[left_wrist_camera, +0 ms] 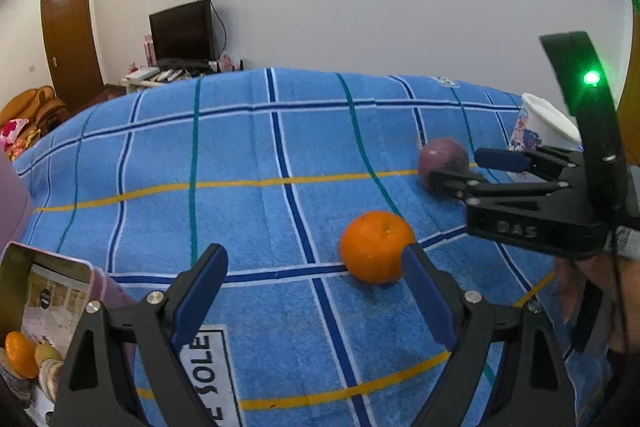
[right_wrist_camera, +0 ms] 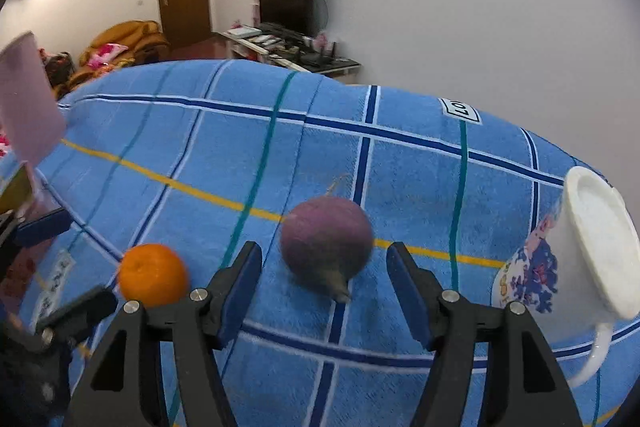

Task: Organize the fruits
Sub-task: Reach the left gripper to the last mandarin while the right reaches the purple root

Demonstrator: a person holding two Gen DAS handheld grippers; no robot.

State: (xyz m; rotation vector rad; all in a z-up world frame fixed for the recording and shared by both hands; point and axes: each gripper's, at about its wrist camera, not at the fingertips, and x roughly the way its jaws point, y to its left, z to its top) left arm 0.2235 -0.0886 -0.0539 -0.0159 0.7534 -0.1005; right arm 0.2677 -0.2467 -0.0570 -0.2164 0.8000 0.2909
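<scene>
An orange (left_wrist_camera: pixel 376 247) lies on the blue checked cloth (left_wrist_camera: pixel 248 155), just past the tip of my left gripper's right finger. My left gripper (left_wrist_camera: pixel 316 291) is open with nothing between its pads. Further right, a round purple fruit (left_wrist_camera: pixel 442 157) with a stalk sits at the fingertips of my right gripper (left_wrist_camera: pixel 454 167). In the right wrist view the purple fruit (right_wrist_camera: pixel 326 247) lies just ahead of my right gripper (right_wrist_camera: pixel 324 291), whose jaws stand apart on either side of it without touching. The orange (right_wrist_camera: pixel 154 275) sits to its left, near my left gripper (right_wrist_camera: pixel 86 255).
A white mug (right_wrist_camera: pixel 592 243) with a blue flower pattern lies on its side at the right, also seen as the mug (left_wrist_camera: pixel 548 125) in the left wrist view. A pink box (left_wrist_camera: pixel 48 307) with another orange inside stands at the lower left. A person's hand (left_wrist_camera: pixel 580 287) holds the right gripper.
</scene>
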